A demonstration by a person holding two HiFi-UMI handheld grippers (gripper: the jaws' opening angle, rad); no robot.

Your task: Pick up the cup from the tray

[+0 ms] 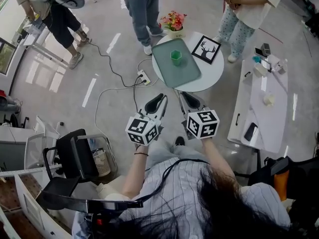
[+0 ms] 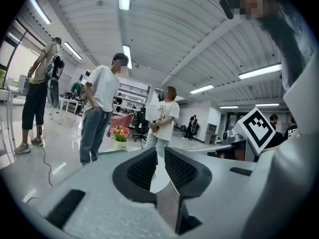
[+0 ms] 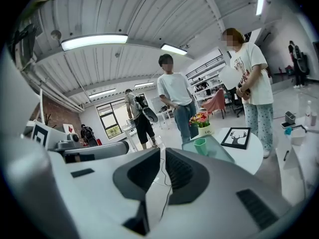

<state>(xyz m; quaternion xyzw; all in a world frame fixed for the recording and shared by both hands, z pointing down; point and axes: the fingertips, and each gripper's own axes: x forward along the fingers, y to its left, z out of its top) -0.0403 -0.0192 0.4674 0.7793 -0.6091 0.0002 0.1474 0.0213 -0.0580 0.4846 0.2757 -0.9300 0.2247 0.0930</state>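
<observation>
A small green cup stands upright near the middle of a green tray on a round white table. My left gripper and right gripper hover side by side just short of the table's near edge, both pointing at the tray, jaws together with nothing between them. In the right gripper view the cup sits on the tray beyond my right gripper. The left gripper view shows my left gripper and only the tray's edge; the cup is hidden there.
A framed deer picture and a flower pot share the table. Three people stand beyond it. A power strip with cables lies on the floor left of the table. A long white desk is right, an office chair left.
</observation>
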